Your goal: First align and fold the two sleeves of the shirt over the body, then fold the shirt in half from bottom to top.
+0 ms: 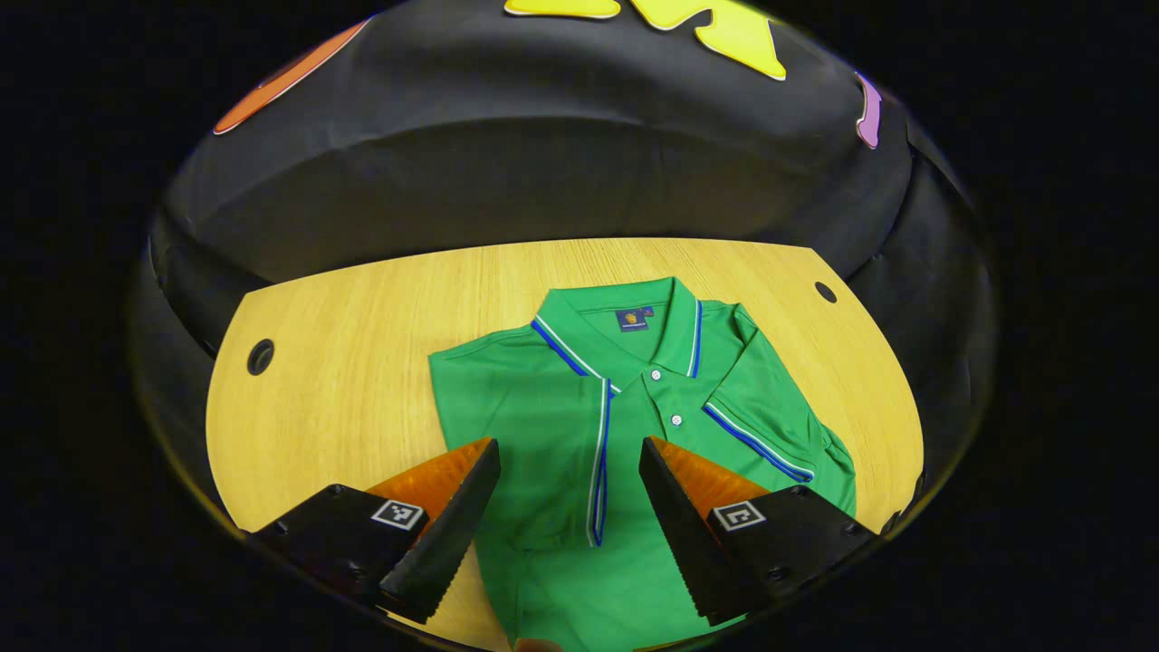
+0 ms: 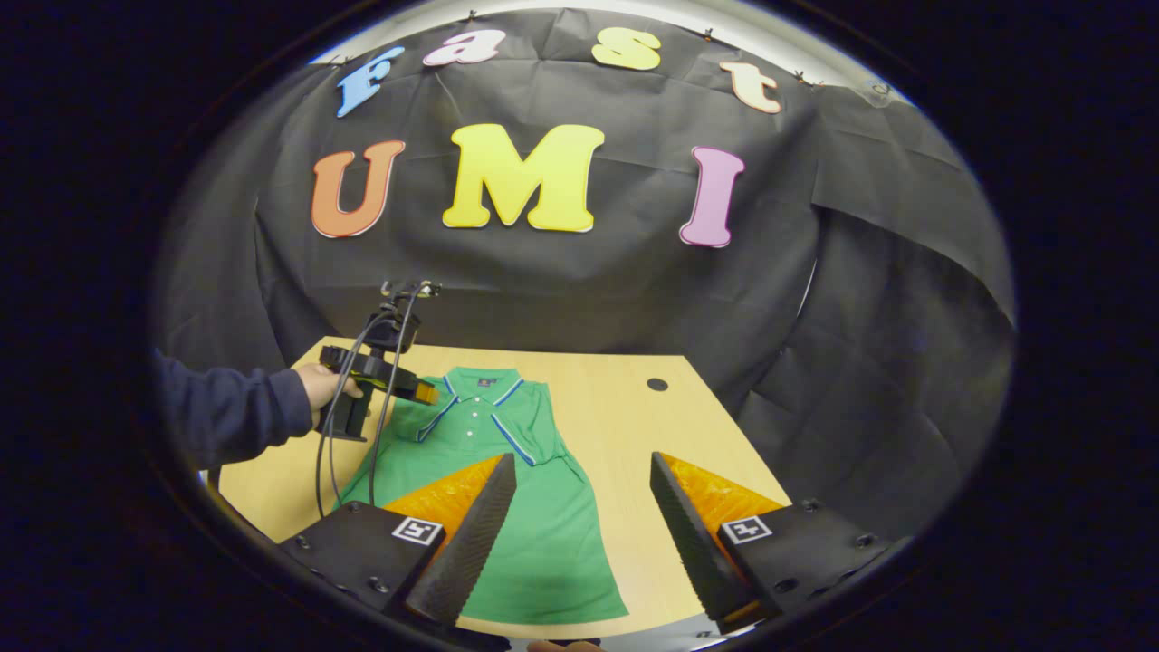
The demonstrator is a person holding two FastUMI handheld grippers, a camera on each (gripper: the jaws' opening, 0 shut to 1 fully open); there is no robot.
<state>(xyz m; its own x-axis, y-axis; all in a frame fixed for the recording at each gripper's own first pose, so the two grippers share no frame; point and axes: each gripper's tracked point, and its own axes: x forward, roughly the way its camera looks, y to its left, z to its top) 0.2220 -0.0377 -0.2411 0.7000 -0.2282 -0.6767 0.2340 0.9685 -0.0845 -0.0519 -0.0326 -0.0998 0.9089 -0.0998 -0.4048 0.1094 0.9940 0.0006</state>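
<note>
- Green polo shirt (image 2: 507,507) is lying flat on the wooden table (image 2: 634,407), collar toward the booth wall, with both sleeves already lying folded over the body.
- Left gripper (image 1: 570,453) is hovering above the shirt's chest, fingers spread apart and gripping nothing.
- Right gripper (image 2: 584,466) is hanging over the shirt's lower edge, fingers likewise parted and empty.
- A hand (image 2: 324,388) in a dark sleeve (image 2: 235,412) is holding the left gripper near the collar.
</note>
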